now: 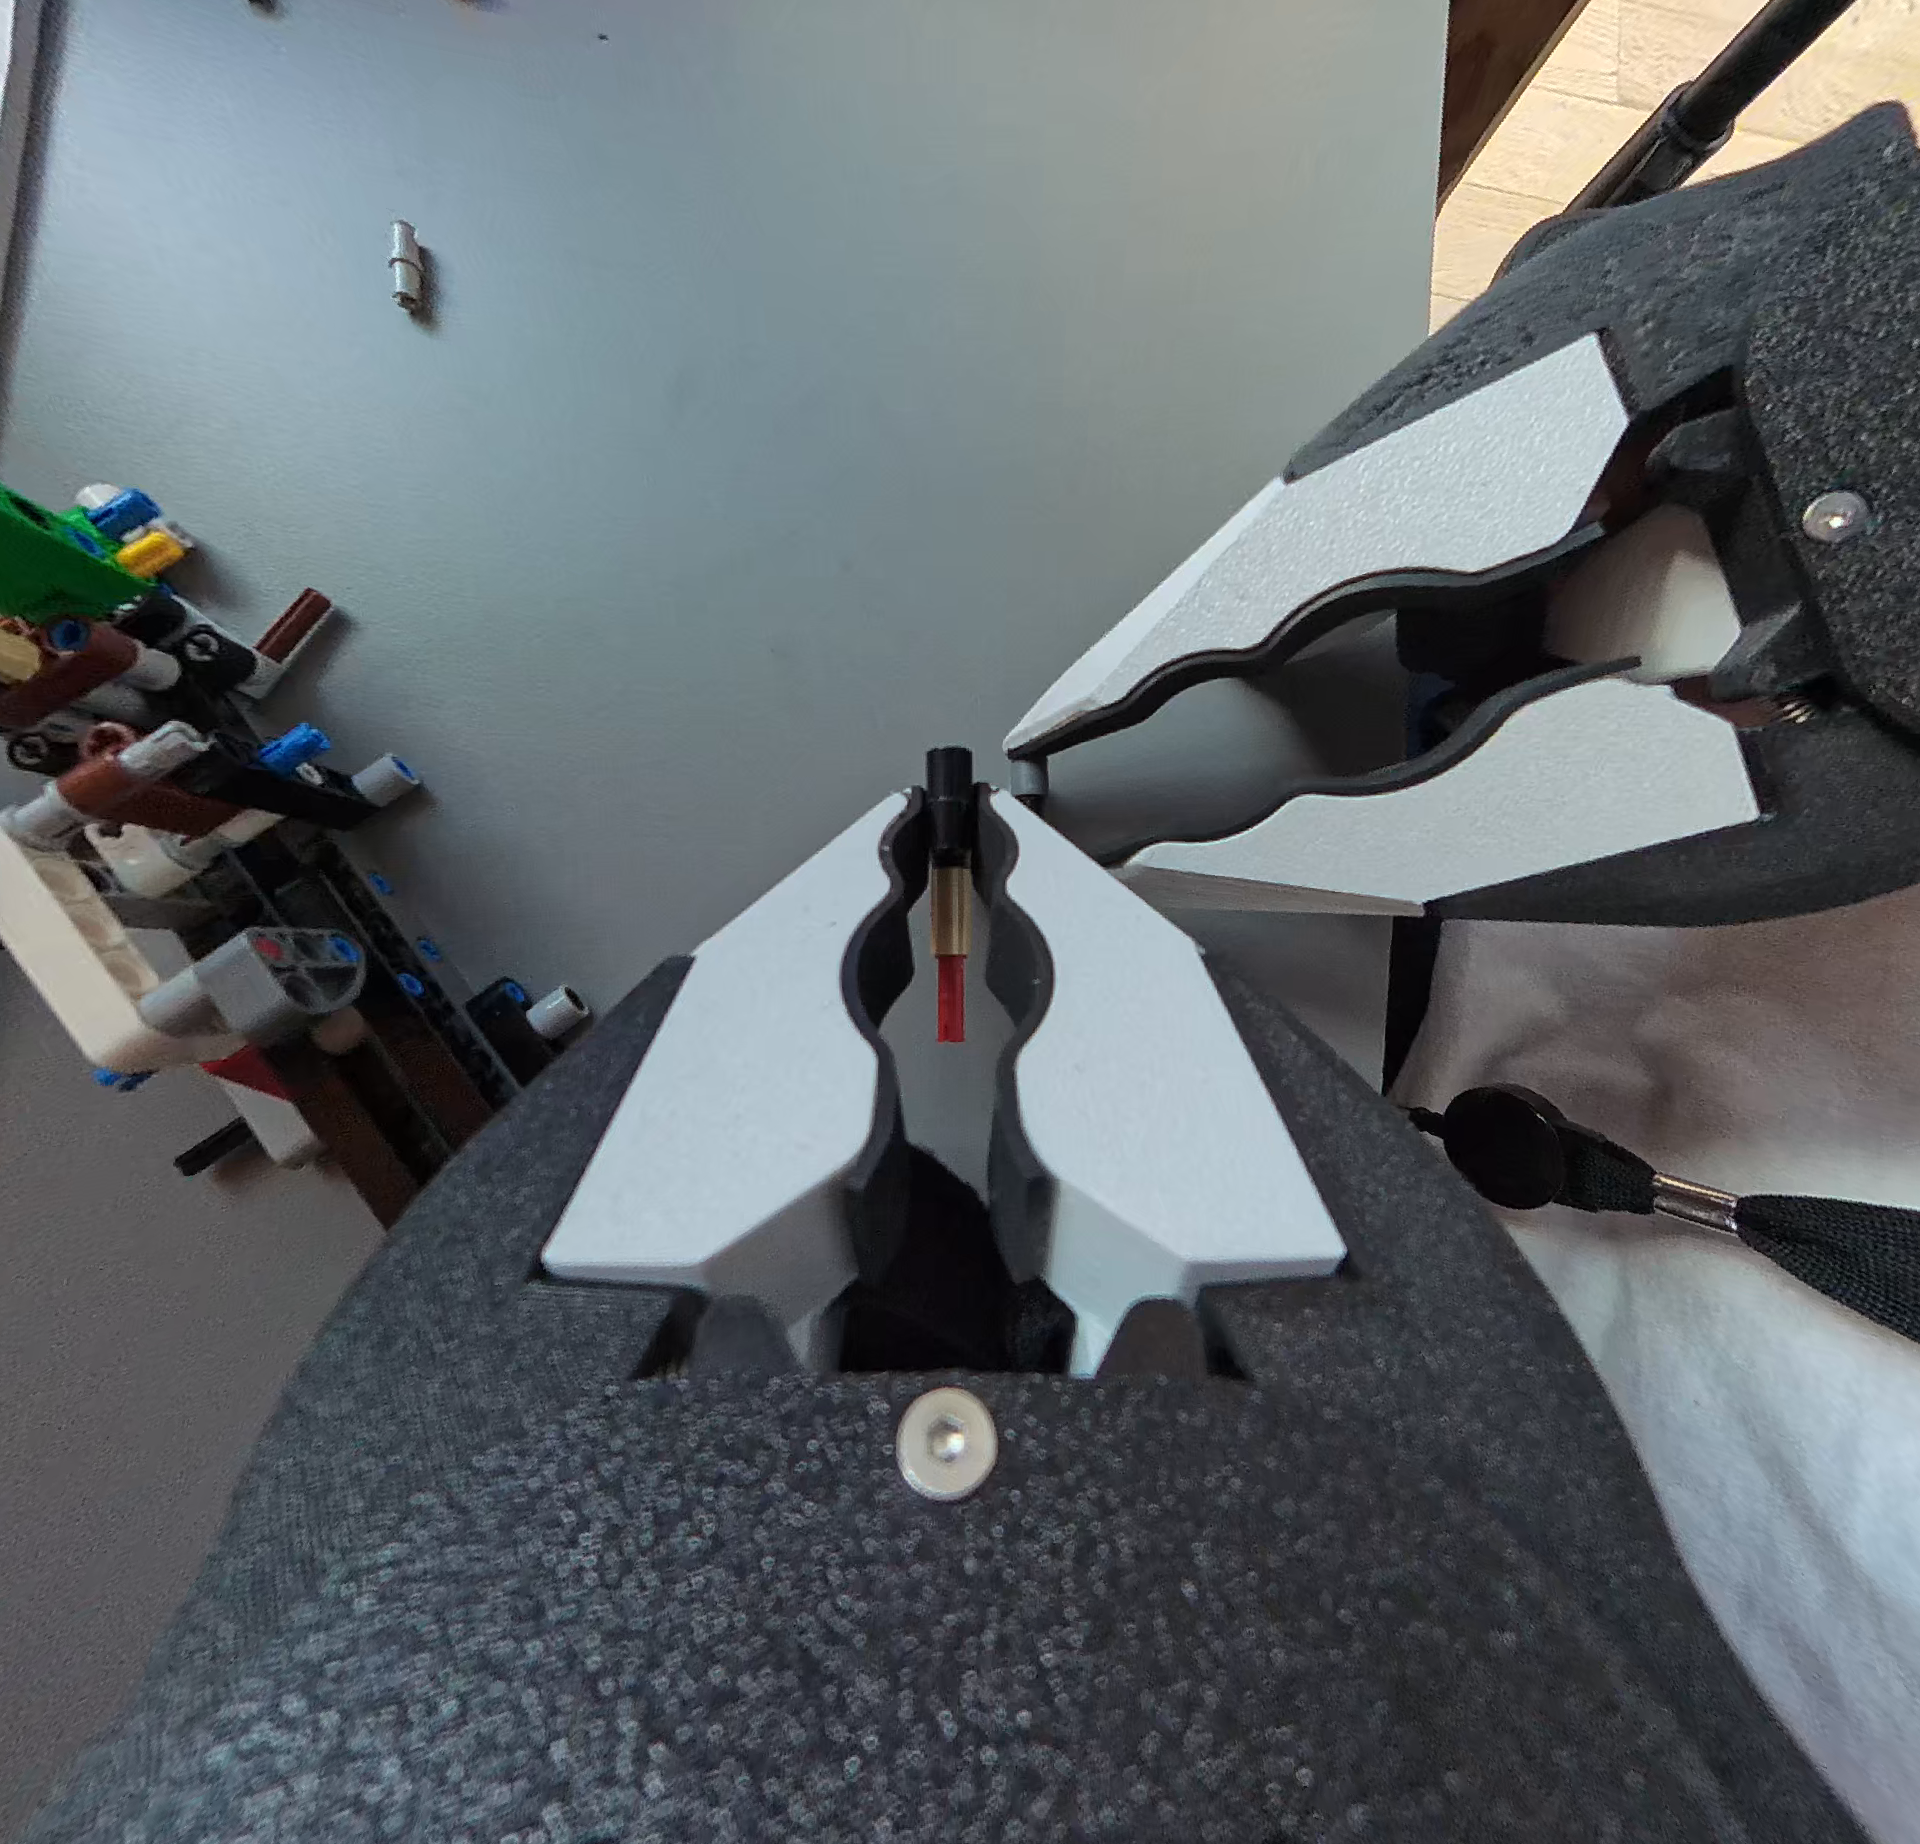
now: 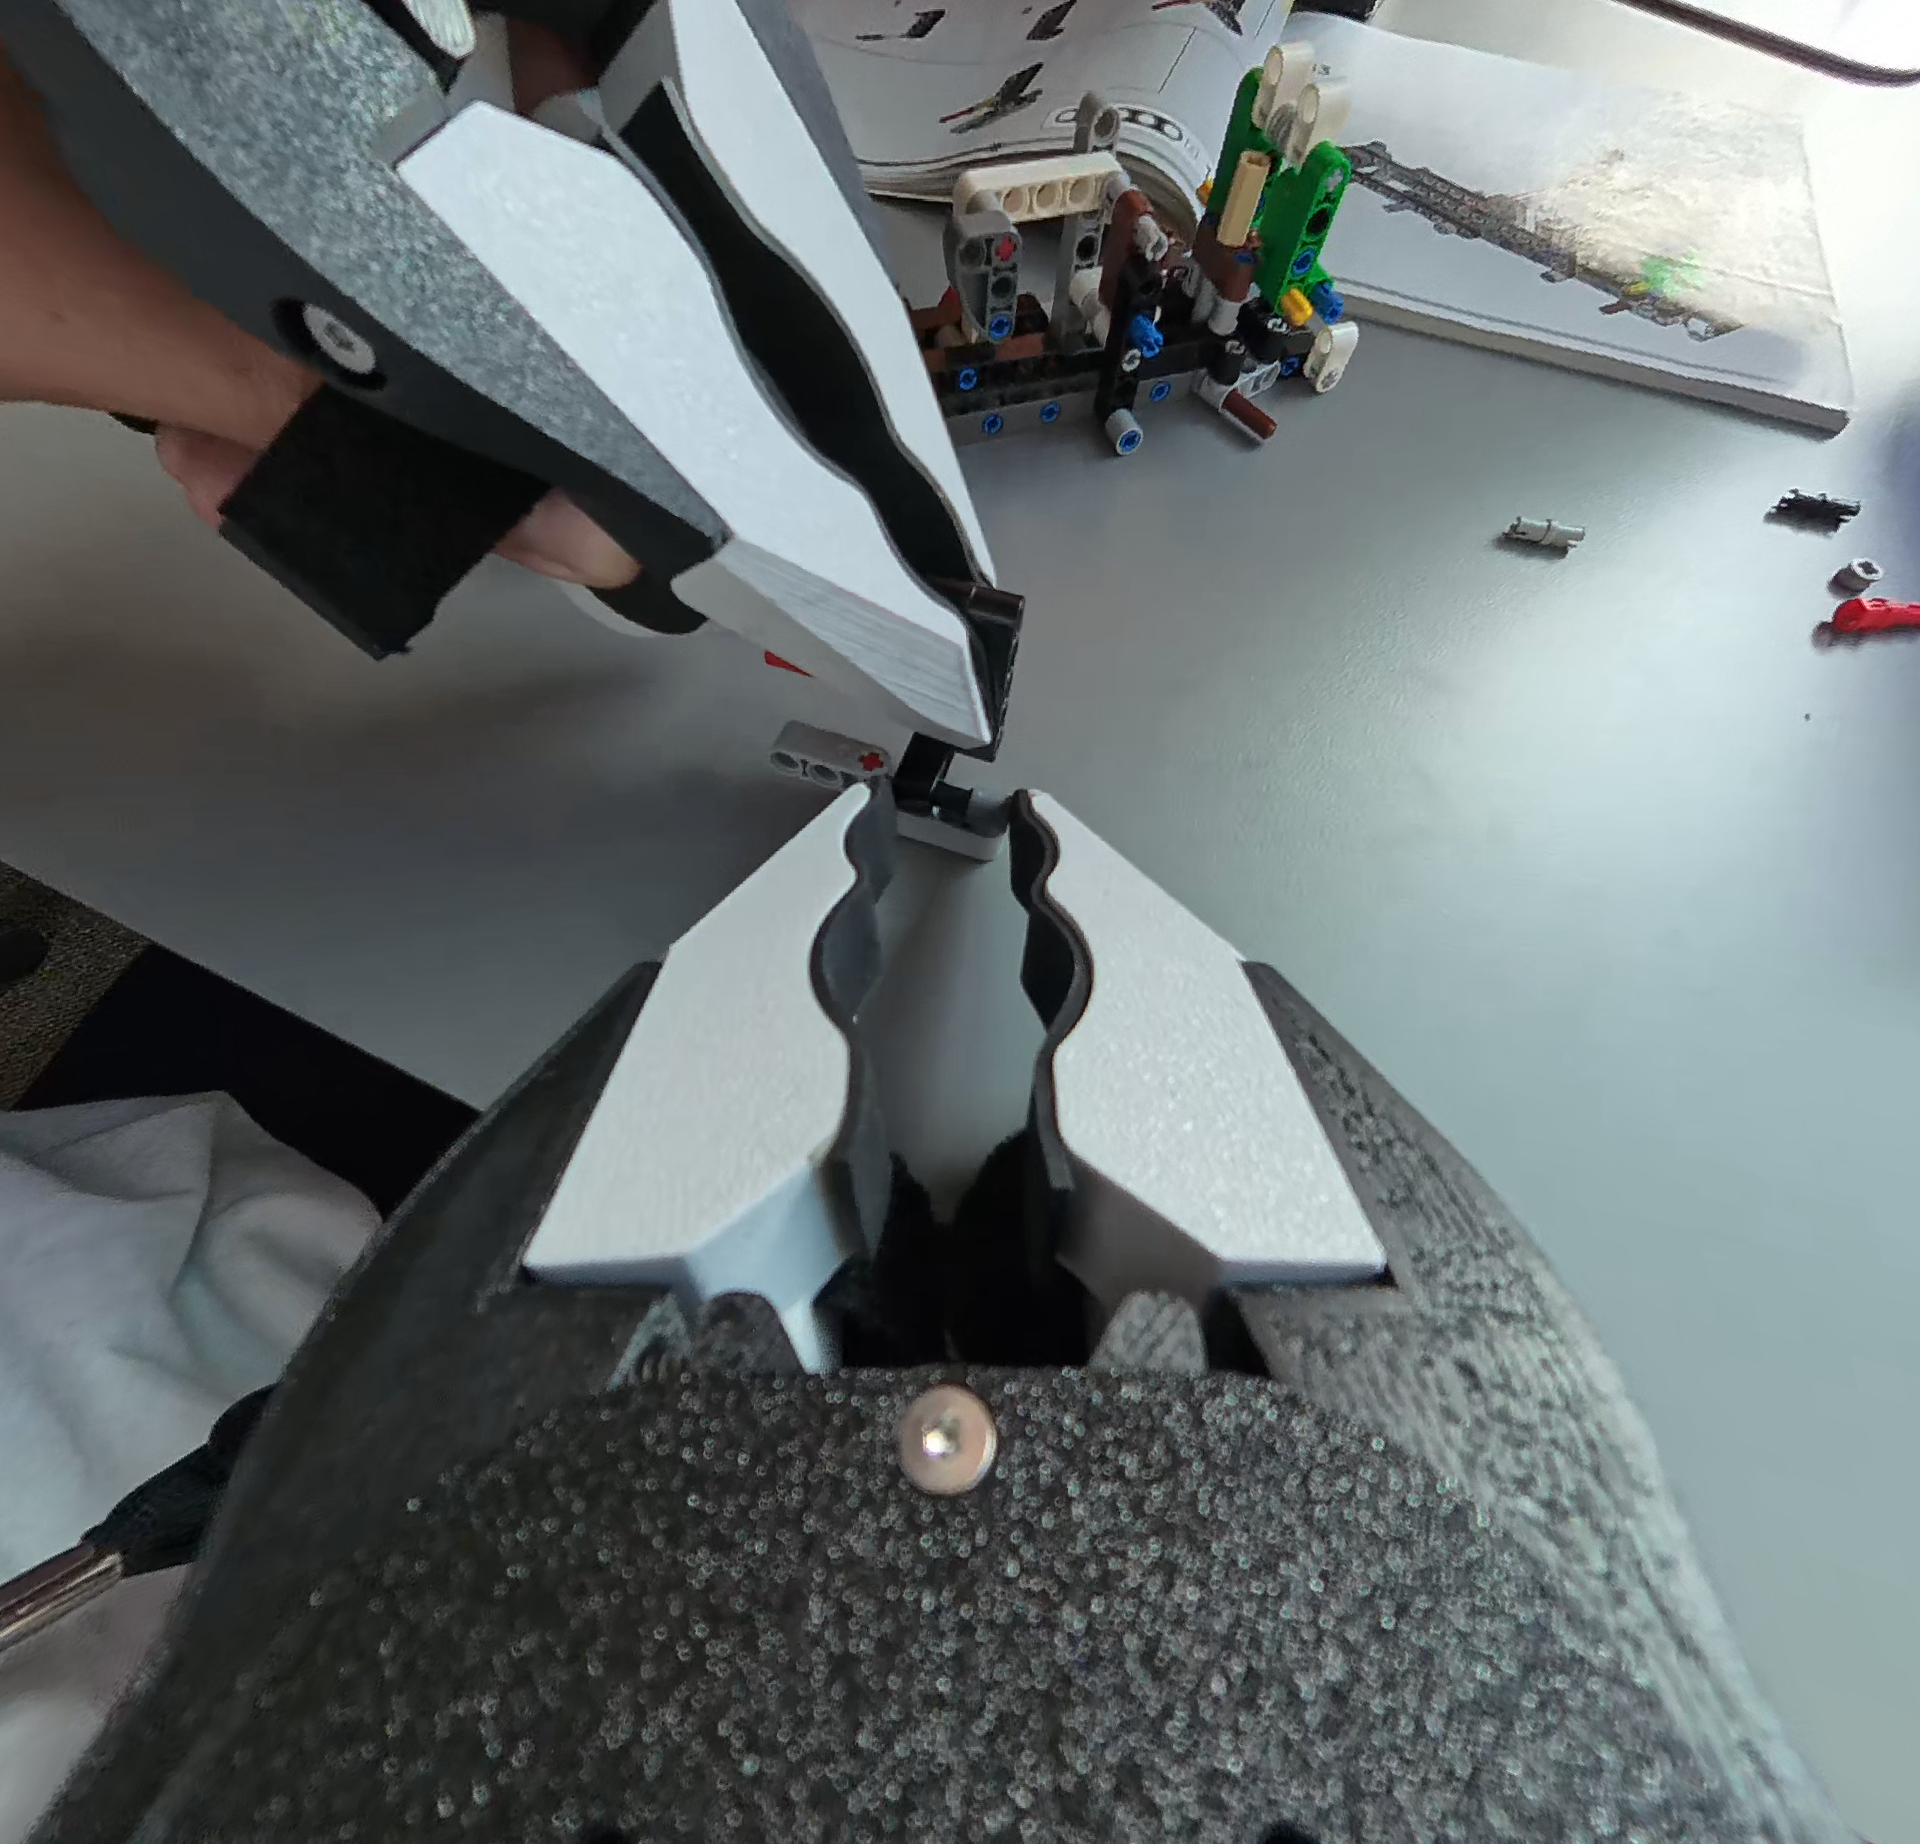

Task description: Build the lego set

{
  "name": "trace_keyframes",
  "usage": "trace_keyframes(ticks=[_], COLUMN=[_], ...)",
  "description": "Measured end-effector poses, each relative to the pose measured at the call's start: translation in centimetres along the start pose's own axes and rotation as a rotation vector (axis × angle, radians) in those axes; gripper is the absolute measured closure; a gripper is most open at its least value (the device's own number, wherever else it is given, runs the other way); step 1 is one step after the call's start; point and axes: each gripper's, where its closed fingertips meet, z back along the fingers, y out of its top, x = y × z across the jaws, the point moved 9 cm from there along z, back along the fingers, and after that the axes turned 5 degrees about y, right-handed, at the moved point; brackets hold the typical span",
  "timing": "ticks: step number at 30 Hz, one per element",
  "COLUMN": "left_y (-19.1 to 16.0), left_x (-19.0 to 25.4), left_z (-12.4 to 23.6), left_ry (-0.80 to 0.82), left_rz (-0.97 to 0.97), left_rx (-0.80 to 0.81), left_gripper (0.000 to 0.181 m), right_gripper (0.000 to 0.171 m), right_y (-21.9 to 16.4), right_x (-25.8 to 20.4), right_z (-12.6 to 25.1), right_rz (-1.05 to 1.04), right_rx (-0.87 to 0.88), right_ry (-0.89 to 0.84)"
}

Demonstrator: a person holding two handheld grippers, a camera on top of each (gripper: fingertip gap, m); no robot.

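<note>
My left gripper (image 1: 951,802) is shut on a small stick of parts: a black connector (image 1: 948,792) at the tips, then a tan sleeve (image 1: 949,895) and a red axle (image 1: 948,999) running back between the fingers. My right gripper (image 2: 948,807) is shut on a small grey piece (image 2: 951,826). The two grippers meet tip to tip above the grey table. In the right wrist view the black connector (image 2: 923,768) touches the grey piece. The left gripper (image 2: 987,672) comes in from the upper left there. The right gripper (image 1: 1023,771) comes in from the right in the left wrist view.
The part-built model (image 2: 1143,267) stands at the back by an open instruction booklet (image 2: 1558,236); it also shows at left (image 1: 156,807). A grey beam (image 2: 831,755) lies under the tips. Loose grey pin (image 2: 1545,532), black part (image 2: 1813,506), grey bush (image 2: 1860,575) and red part (image 2: 1870,615) lie right.
</note>
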Motion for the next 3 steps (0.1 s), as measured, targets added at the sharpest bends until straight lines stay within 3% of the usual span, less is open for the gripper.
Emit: trace_keyframes(ticks=[1, 3], left_y=[0.02, 0.00], left_x=[-0.03, -0.11], left_z=[-0.03, -0.08], left_ry=[-0.004, -0.011], left_rz=[0.005, 0.009], left_rx=[0.001, 0.006], left_gripper=[0.175, 0.175], right_gripper=[0.150, 0.150], right_y=[0.00, -0.03], right_x=[-0.01, 0.10], right_z=[0.00, 0.03], right_rz=[0.006, 0.019], right_rx=[-0.002, -0.003], right_ry=[-0.004, 0.001])
